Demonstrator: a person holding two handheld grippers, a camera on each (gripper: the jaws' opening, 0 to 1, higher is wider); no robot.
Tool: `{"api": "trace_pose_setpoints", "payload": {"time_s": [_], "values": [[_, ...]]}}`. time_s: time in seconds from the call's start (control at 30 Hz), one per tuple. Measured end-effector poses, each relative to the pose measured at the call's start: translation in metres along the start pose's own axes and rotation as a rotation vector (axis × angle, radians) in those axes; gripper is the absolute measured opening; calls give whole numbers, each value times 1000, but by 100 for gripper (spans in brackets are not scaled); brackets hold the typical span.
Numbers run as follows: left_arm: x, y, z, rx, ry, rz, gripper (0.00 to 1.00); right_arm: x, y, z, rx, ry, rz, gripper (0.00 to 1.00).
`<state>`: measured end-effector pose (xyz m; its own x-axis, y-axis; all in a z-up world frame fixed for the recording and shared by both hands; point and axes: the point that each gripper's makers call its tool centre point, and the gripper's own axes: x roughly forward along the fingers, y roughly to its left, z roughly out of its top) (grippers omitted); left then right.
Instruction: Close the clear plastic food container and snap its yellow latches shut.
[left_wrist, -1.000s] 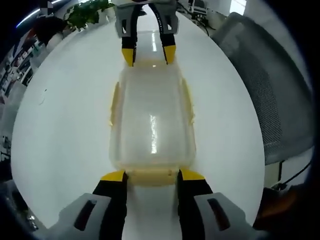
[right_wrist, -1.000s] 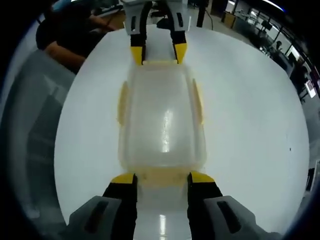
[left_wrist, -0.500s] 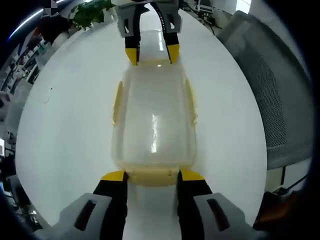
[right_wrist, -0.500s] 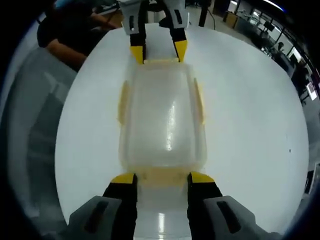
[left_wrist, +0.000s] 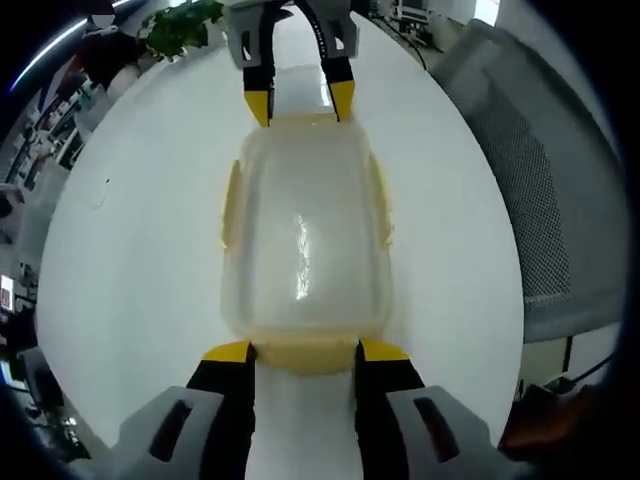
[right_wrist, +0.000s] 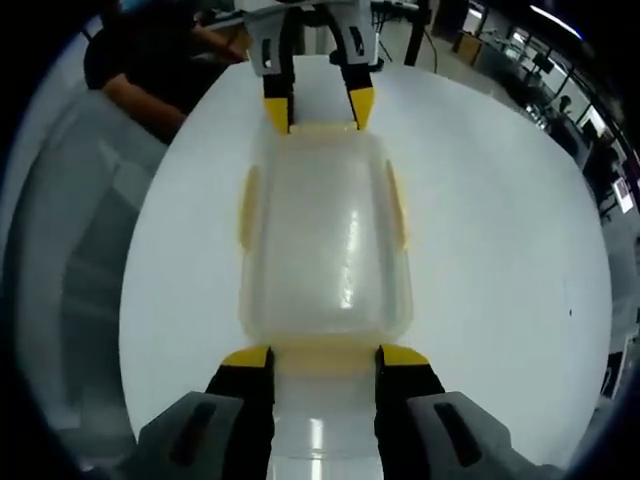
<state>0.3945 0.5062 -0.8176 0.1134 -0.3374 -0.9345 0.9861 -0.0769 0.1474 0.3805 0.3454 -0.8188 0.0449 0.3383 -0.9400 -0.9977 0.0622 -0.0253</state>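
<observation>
The clear plastic container (left_wrist: 305, 230) lies lengthwise on the white table (left_wrist: 120, 260) with its lid on. Yellow latches sit on its long sides (left_wrist: 230, 205) (left_wrist: 380, 200) and on both short ends. My left gripper (left_wrist: 305, 352) is open at the near short end, its yellow-tipped jaws either side of the end latch (left_wrist: 305, 356). At the far end the right gripper (left_wrist: 300, 103) is also open. In the right gripper view the same container (right_wrist: 325, 240) runs from the right gripper (right_wrist: 325, 357), astride its end latch (right_wrist: 325, 360), to the left gripper (right_wrist: 320, 108).
A grey mesh chair (left_wrist: 540, 180) stands off the table's right edge in the left gripper view, and a green plant (left_wrist: 175, 25) is at the far left. In the right gripper view a person in dark clothes (right_wrist: 150, 70) sits beyond the table, beside a grey chair (right_wrist: 70, 260).
</observation>
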Motion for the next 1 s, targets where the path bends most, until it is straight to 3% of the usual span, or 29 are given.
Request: {"api": "trace_pose_setpoints", "payload": {"time_s": [0.53,1.0], "values": [[-18,-9,19,-53,-24,-28,37,-26,7,-3,-25,-17,-14,37],[-40,-7,39,-18,-35,4,37,-50,11,-5,-28,-34,-23,37]]}}
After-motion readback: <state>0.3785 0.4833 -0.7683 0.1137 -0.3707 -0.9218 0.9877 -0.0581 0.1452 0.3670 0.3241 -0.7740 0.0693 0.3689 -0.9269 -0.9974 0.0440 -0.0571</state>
